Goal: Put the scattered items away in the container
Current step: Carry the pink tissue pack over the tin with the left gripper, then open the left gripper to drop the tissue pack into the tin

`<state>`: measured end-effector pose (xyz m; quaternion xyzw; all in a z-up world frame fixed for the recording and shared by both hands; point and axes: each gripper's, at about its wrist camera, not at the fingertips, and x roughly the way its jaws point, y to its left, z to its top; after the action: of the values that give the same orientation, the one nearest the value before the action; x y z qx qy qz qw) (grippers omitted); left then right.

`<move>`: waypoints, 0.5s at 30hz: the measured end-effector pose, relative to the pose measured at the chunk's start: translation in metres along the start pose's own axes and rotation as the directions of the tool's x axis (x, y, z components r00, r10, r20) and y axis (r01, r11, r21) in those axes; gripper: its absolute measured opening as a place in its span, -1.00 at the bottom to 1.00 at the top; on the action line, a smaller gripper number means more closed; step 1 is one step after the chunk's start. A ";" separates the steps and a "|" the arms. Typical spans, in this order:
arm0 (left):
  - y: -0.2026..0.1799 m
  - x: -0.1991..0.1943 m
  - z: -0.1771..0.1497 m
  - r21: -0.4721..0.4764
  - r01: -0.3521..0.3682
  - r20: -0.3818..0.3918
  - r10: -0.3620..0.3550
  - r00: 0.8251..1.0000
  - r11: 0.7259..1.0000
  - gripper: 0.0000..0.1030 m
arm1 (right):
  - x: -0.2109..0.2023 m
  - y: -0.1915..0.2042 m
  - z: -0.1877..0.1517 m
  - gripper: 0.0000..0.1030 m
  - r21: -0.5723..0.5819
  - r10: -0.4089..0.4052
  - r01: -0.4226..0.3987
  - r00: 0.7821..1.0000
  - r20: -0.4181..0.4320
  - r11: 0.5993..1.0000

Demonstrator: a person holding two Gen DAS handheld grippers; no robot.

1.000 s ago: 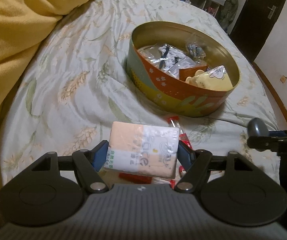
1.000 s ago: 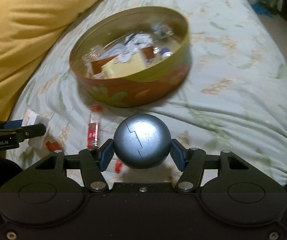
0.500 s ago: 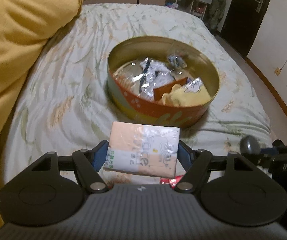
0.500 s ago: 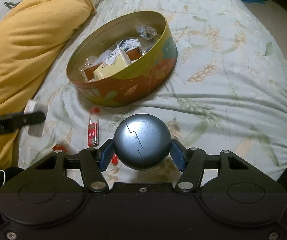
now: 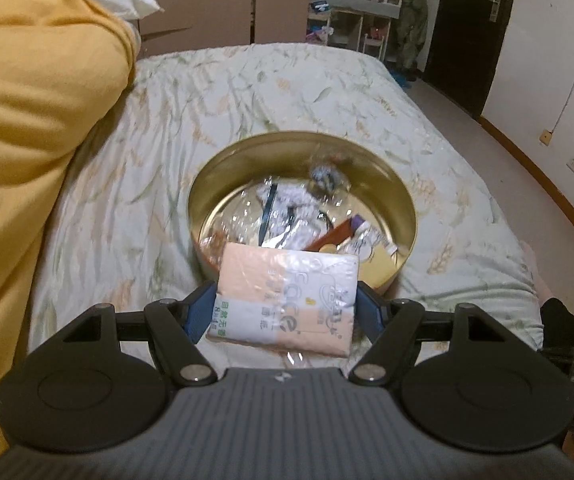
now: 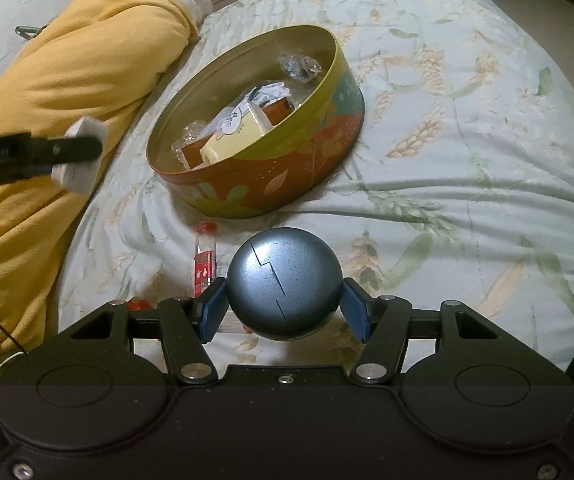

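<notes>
We count one round tin (image 6: 287,184), one tissue pack (image 5: 287,300), one grey ball (image 6: 285,284), and one red-capped vial (image 6: 205,256) just in front of the tin, beside one small red item (image 6: 137,303).

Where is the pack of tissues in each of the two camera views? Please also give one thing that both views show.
Left wrist view: the pack of tissues sits low in the centre, clamped between the left gripper's fingers.
Right wrist view: it is at the left edge, seen end-on and held above the yellow blanket.
Shared landmark: the round tin.
</notes>
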<state>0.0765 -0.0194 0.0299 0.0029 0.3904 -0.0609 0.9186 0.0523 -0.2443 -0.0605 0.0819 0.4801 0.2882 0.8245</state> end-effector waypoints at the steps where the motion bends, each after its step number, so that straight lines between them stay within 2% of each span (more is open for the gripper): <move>1: -0.001 0.000 0.002 0.005 -0.001 0.004 0.001 1.000 1.000 0.43 | 0.000 0.000 0.000 0.13 0.003 0.003 -0.003 1.000 0.001 1.000; 15: -0.011 0.046 0.050 0.042 -0.008 0.019 0.007 1.000 0.999 0.44 | 0.002 0.001 0.001 0.13 0.002 -0.004 0.004 1.000 -0.015 1.000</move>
<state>0.1420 -0.0384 0.0322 0.0230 0.3803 -0.0657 0.9222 0.0531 -0.2419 -0.0609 0.0795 0.4865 0.2866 0.8215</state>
